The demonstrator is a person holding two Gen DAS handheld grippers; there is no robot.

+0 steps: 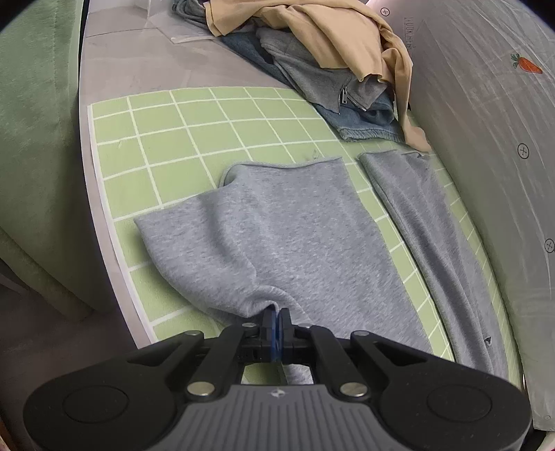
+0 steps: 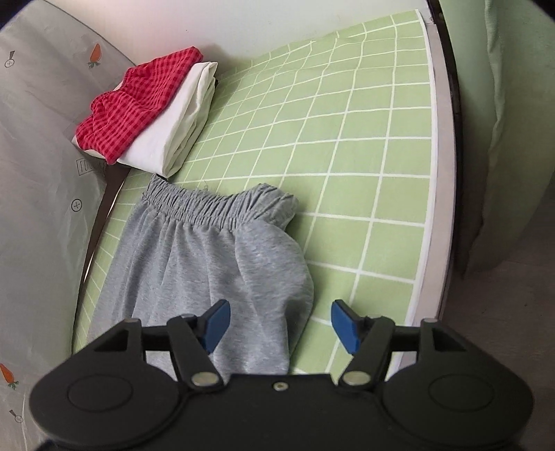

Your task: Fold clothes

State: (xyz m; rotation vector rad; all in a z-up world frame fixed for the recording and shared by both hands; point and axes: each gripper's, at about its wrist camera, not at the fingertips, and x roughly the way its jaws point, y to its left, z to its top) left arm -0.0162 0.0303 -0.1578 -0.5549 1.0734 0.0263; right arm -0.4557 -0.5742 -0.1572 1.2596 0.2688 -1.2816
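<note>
Grey sweatpants lie spread on the green grid mat. One leg runs away from me in the left wrist view, and the other leg lies apart to its right. My left gripper is shut on a pinched fold of the grey fabric near the crotch. In the right wrist view the elastic waistband of the sweatpants lies bunched on the mat. My right gripper hovers open over the waist part. Its blue pads stand wide apart and press on nothing.
A pile of unfolded clothes, tan, grey and denim, lies at the mat's far end. A folded red checked garment on a folded white one sits beyond the waistband. Grey carrot-print bedding borders one side, a green cushion the other.
</note>
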